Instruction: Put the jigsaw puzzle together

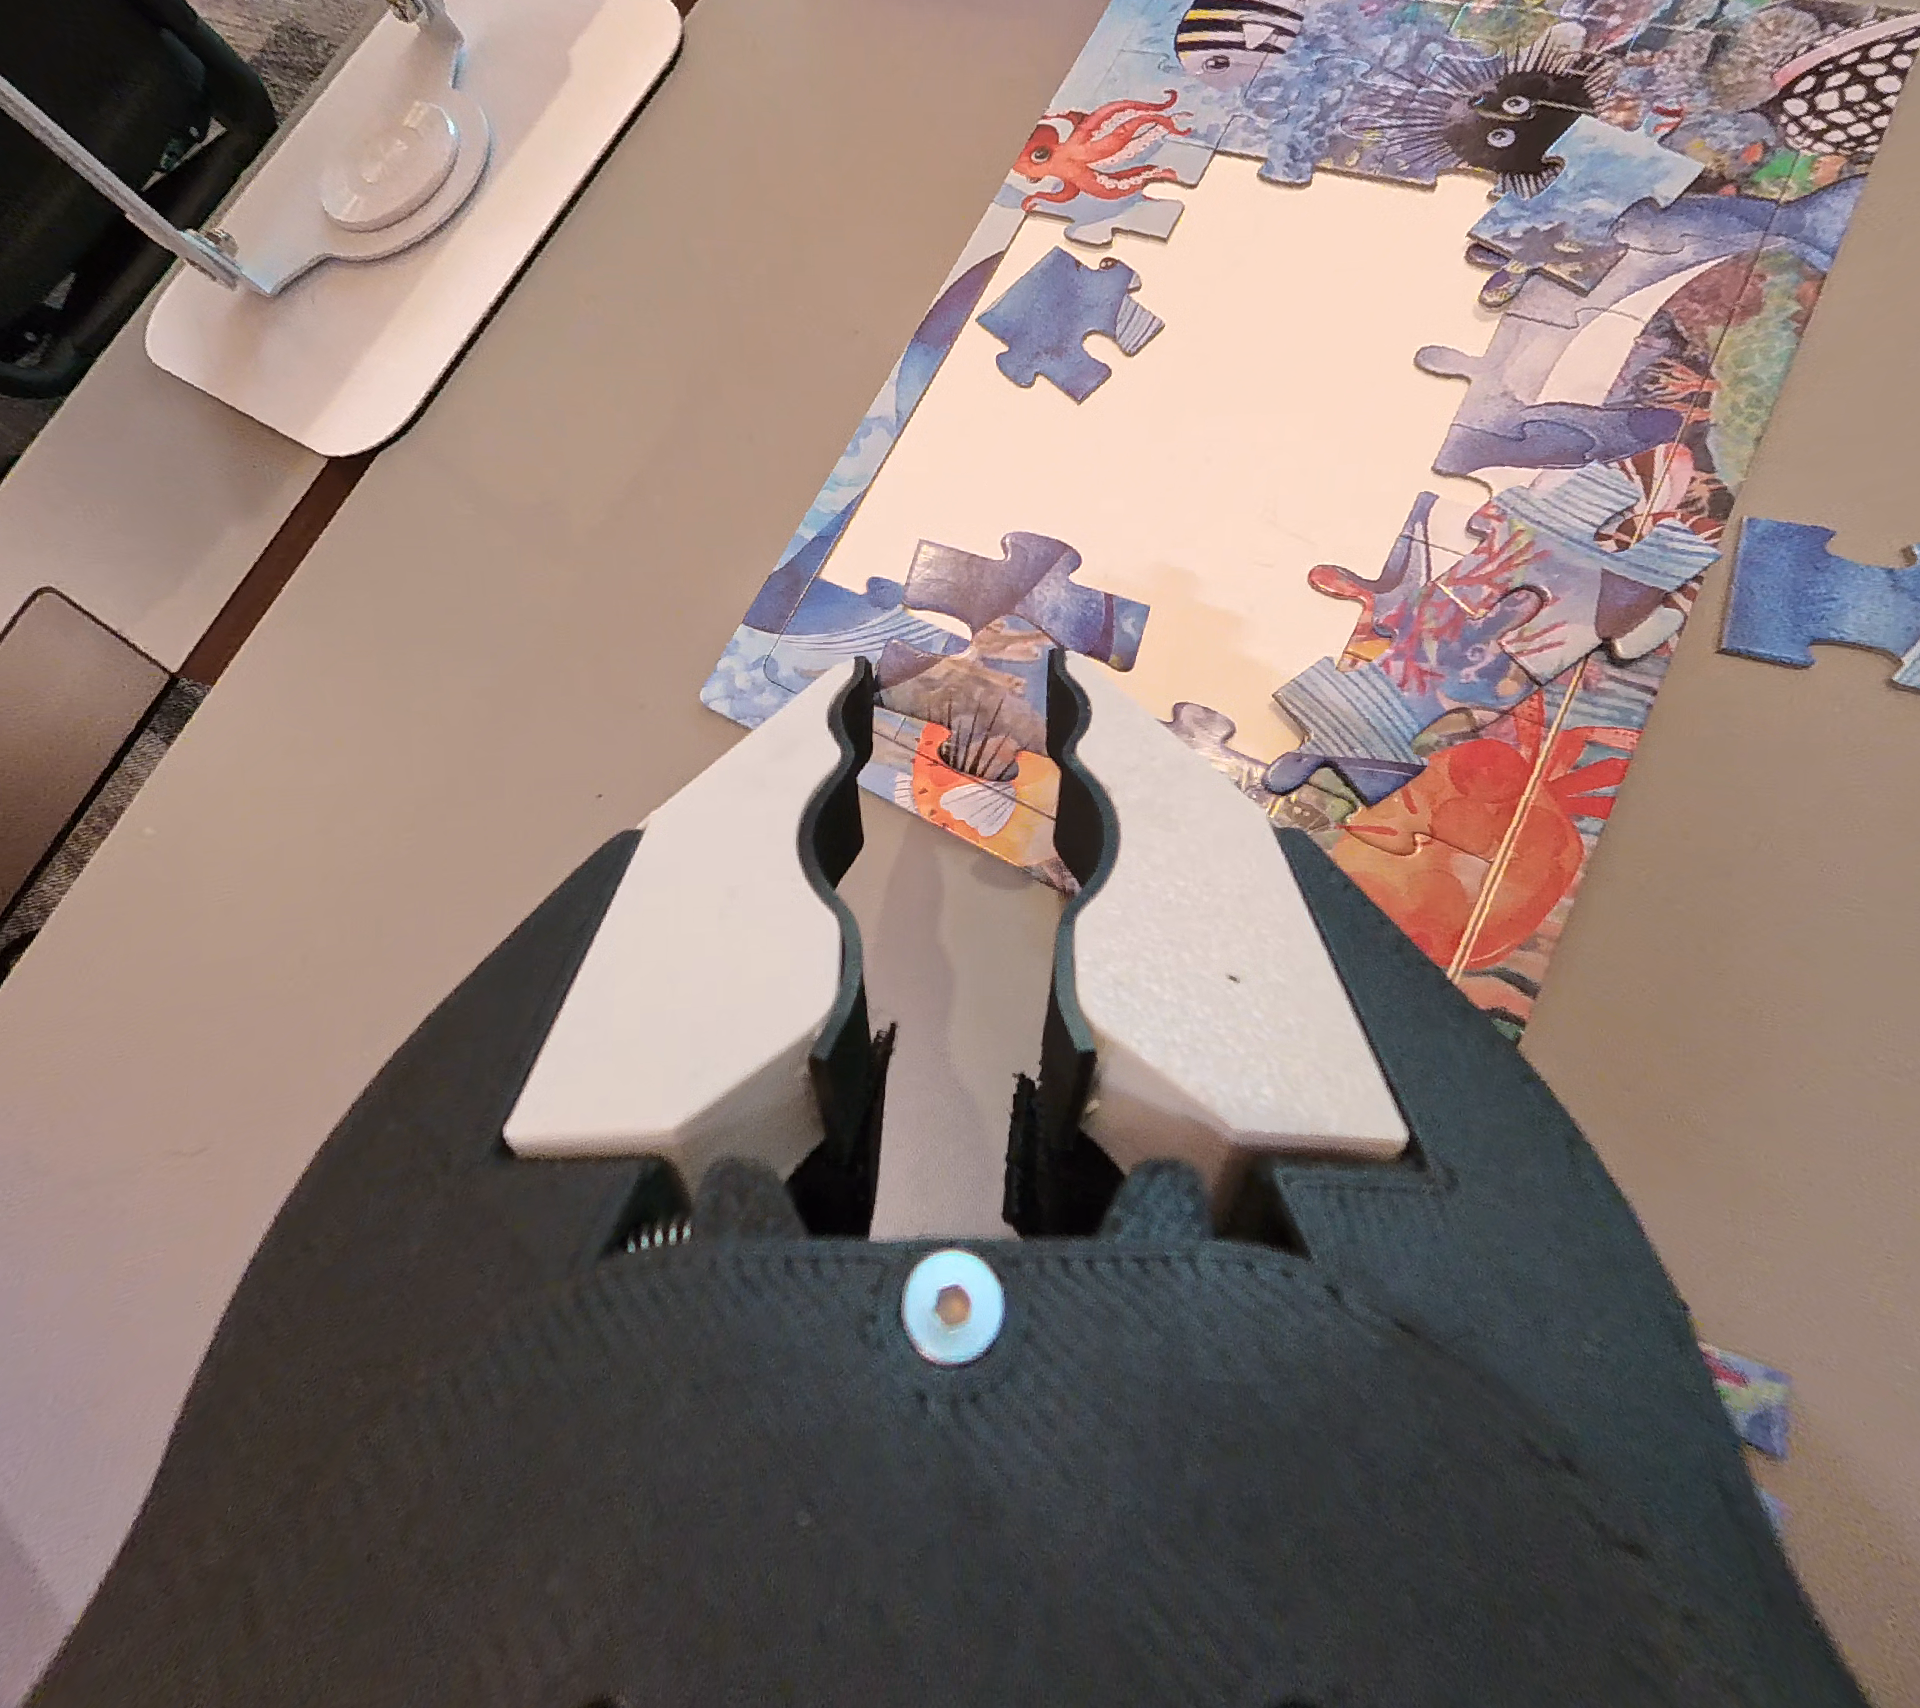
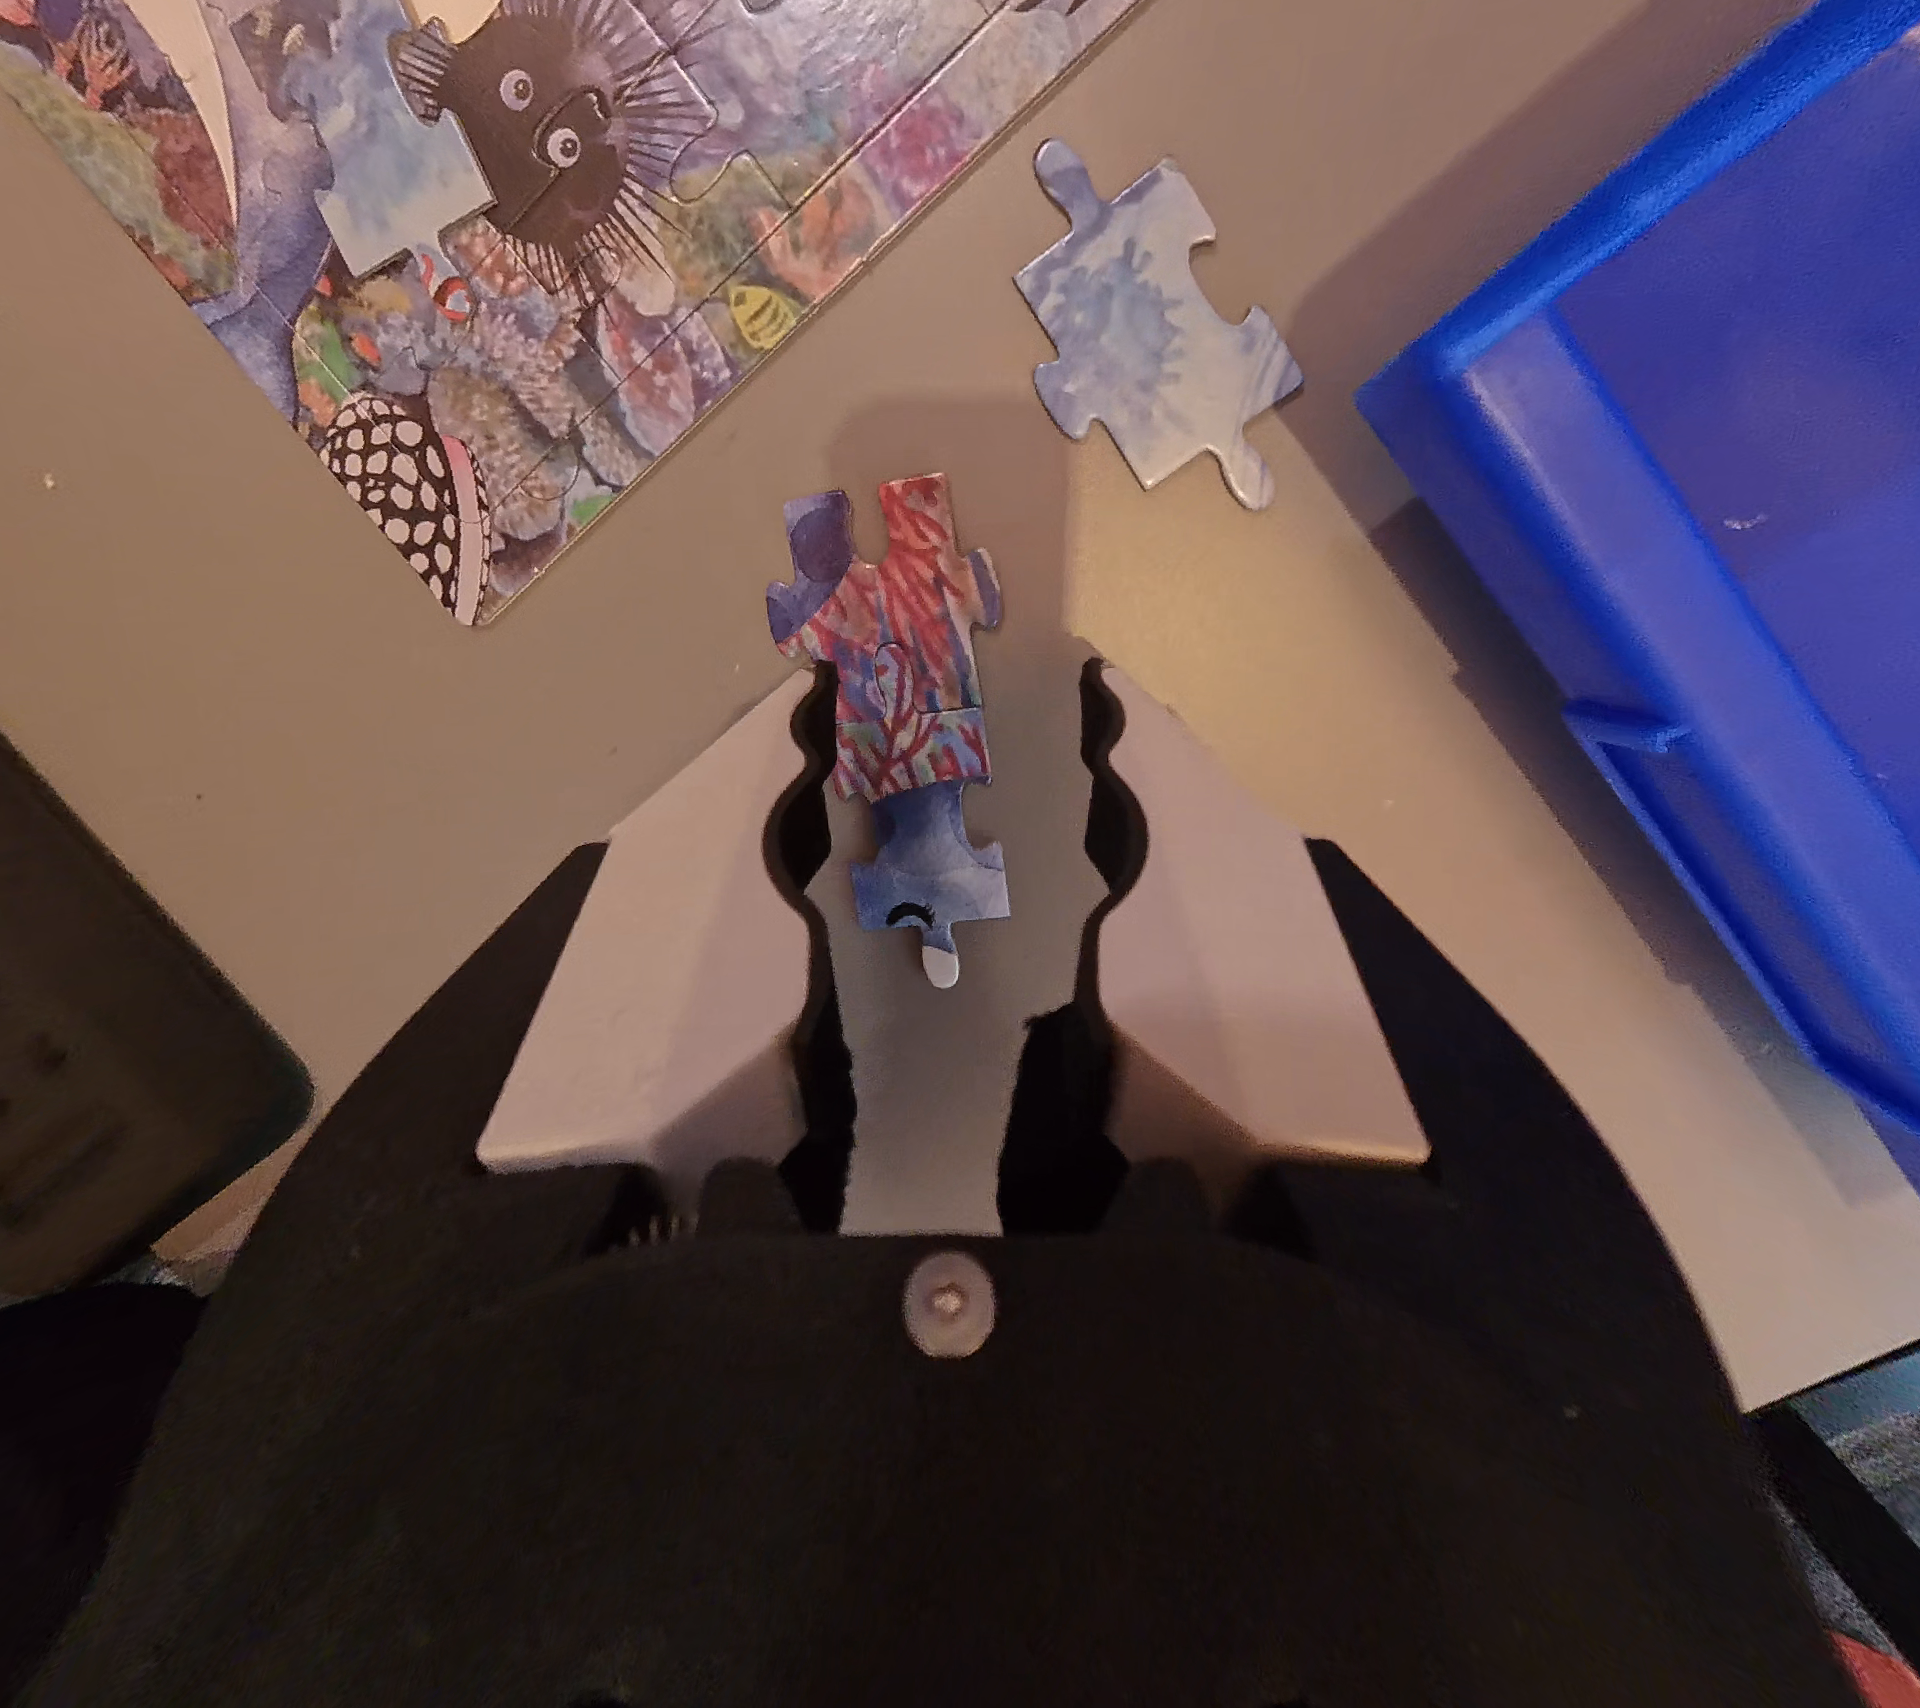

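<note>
Between right hand-held gripper (image 2: 951, 671) open fingers, joined coral pieces (image 2: 894, 671), no legible writing

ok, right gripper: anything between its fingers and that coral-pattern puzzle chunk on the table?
Nothing visible. The right gripper is open directly over the coral-pattern chunk, which lies between its fingers on bare table. The loose pale blue piece lies apart.

A grey-beige table (image 1: 582, 619) carried everything — the half-built puzzle board (image 1: 1766, 287), a white lamp base (image 1: 499, 204) to its left, and a blue bin (image 2: 1714, 432). Loose on the tabletop lay a pale blue piece (image 2: 1153, 328), a joined coral-patterned cluster (image 2: 914, 682) (near the bin), and a dark blue piece (image 1: 1808, 598).
</note>
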### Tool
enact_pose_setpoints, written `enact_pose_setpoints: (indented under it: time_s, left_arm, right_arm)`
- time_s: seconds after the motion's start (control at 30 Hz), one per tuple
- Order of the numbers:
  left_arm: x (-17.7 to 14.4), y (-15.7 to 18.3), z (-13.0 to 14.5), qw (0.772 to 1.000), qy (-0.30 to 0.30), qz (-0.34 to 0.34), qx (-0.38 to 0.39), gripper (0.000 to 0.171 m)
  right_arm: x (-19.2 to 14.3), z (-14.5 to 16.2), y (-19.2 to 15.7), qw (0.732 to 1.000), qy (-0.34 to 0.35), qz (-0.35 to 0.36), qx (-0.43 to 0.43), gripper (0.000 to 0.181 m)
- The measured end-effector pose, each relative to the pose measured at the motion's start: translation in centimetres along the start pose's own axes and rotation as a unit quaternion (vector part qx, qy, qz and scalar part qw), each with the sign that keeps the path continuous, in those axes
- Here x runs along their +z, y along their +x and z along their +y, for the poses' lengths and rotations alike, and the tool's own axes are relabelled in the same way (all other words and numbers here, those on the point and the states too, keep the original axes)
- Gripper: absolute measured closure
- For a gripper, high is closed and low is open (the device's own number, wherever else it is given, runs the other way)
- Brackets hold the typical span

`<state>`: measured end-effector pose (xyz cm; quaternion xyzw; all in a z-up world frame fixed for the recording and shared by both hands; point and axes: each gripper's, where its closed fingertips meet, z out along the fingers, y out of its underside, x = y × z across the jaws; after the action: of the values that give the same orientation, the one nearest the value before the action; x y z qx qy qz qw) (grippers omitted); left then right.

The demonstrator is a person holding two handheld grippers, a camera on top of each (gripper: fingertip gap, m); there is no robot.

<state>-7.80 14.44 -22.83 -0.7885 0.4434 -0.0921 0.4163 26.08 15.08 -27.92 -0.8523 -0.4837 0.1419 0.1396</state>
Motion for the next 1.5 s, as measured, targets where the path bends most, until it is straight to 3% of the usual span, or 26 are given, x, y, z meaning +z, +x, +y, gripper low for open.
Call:
enact_pose_setpoints:
  time_s: [0.23, 0.4, 0.7, 0.93, 1.0, 1.1, 1.27, 1.5]
  left_arm:
    - [-1.0, -1.0, 0.1, 1.0, 0.009, -0.013, -0.011, 0.14]
    - [-1.0, -1.2, 0.2, 1.0, 0.009, -0.014, -0.013, 0.14]
    - [-1.1, -1.6, 0.6, 1.0, 0.006, -0.017, -0.016, 0.14]
    - [-1.1, -1.8, 0.5, 1.0, 0.009, -0.019, -0.017, 0.14]
    - [-1.2, -1.9, 0.4, 1.0, 0.011, -0.021, -0.017, 0.14]
    - [-1.2, -1.9, 0.4, 1.0, 0.012, -0.022, -0.018, 0.14]
    - [-1.2, -1.9, 0.4, 1.0, 0.013, -0.02, -0.017, 0.14]
    - [-1.3, -1.9, 0.3, 1.0, 0.015, -0.02, -0.018, 0.14]
  right_arm:
    - [1.2, 0.1, -1.0, 0.999, -0.028, -0.01, -0.027, 0.126]
    - [1.4, 0.0, -0.8, 0.999, -0.034, 0.008, -0.04, 0.146]
    - [0.6, -1.0, -1.1, 0.998, -0.006, 0.011, -0.054, 0.142]
    - [-0.2, -7.3, -8.9, 0.973, 0.122, -0.079, -0.18, 0.13]
    - [0.6, -8.3, -12.1, 0.959, 0.13, -0.115, -0.222, 0.129]
    - [2.9, -8.3, -13.8, 0.957, 0.088, -0.108, -0.255, 0.124]
    - [4.8, -8.5, -12.8, 0.967, 0.066, -0.082, -0.233, 0.122]
    - [5.2, -8.2, -11.4, 0.97, 0.064, -0.072, -0.221, 0.145]
